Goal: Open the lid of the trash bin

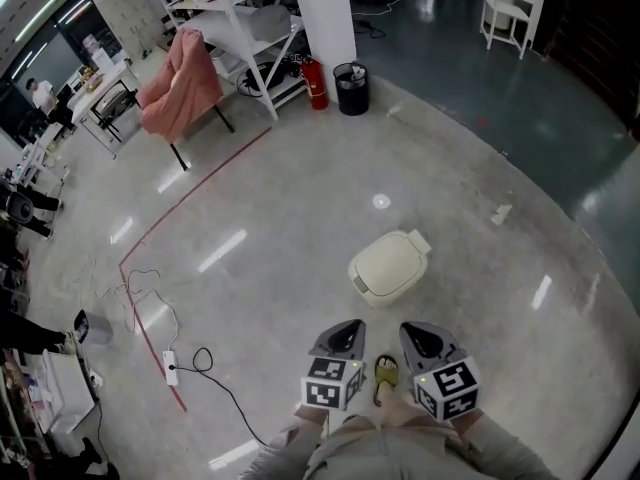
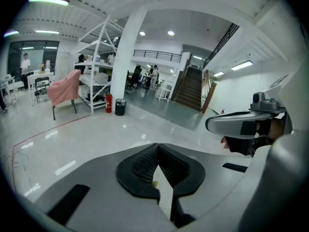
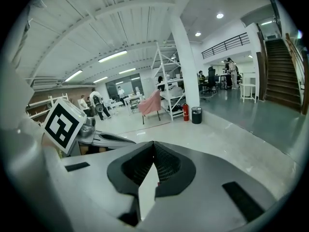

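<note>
A cream trash bin [image 1: 390, 265] with its lid down stands on the polished floor, a short way ahead of both grippers. My left gripper [image 1: 345, 330] and right gripper [image 1: 420, 334] are held side by side near the person's body, apart from the bin and pointing towards it. In the left gripper view the jaws of the left gripper [image 2: 157, 147] meet at the tip with nothing between them. The right gripper [image 3: 154, 144] looks the same in its own view. Neither gripper view shows the cream bin; the jaws hide the floor below.
A black waste bin [image 1: 351, 89] and a red fire extinguisher [image 1: 316, 83] stand by a white pillar far ahead. A chair draped in pink cloth [image 1: 180, 83] is at the back left. A power strip [image 1: 170, 368] and cable lie left, along a red floor line [image 1: 190, 193].
</note>
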`<action>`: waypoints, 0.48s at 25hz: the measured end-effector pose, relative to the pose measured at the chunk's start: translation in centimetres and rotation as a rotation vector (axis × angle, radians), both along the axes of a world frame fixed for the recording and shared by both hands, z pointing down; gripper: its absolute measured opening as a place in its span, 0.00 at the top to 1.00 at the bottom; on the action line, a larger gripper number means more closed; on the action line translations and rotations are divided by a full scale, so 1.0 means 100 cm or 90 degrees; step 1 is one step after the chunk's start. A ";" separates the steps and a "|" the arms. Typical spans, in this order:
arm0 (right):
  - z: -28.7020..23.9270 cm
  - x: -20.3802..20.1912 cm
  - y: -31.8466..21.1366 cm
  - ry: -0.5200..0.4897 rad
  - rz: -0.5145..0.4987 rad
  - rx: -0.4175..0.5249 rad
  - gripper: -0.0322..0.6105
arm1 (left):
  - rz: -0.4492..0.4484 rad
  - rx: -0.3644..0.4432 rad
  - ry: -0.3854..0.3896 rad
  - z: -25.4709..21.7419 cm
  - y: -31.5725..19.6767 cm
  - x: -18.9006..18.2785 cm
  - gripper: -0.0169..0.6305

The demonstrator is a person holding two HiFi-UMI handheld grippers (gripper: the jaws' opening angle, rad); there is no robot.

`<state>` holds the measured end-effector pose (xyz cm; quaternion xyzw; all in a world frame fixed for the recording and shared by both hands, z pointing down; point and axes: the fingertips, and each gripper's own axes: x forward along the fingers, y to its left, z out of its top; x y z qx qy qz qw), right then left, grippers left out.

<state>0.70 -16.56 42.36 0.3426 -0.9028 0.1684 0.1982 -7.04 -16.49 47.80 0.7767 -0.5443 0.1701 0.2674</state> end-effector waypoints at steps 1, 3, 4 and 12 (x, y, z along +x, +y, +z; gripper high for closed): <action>0.001 0.000 -0.006 0.002 -0.005 -0.001 0.95 | -0.005 -0.005 -0.001 0.003 -0.005 0.000 0.97; 0.005 0.001 -0.015 0.006 -0.012 -0.002 0.95 | -0.014 -0.014 -0.002 0.010 -0.014 -0.001 0.97; 0.008 0.002 -0.019 0.008 -0.014 -0.004 0.95 | -0.019 -0.019 -0.002 0.015 -0.017 -0.001 0.97; 0.046 -0.006 -0.031 0.016 -0.023 -0.049 0.95 | -0.050 -0.060 0.003 0.059 -0.039 -0.015 0.97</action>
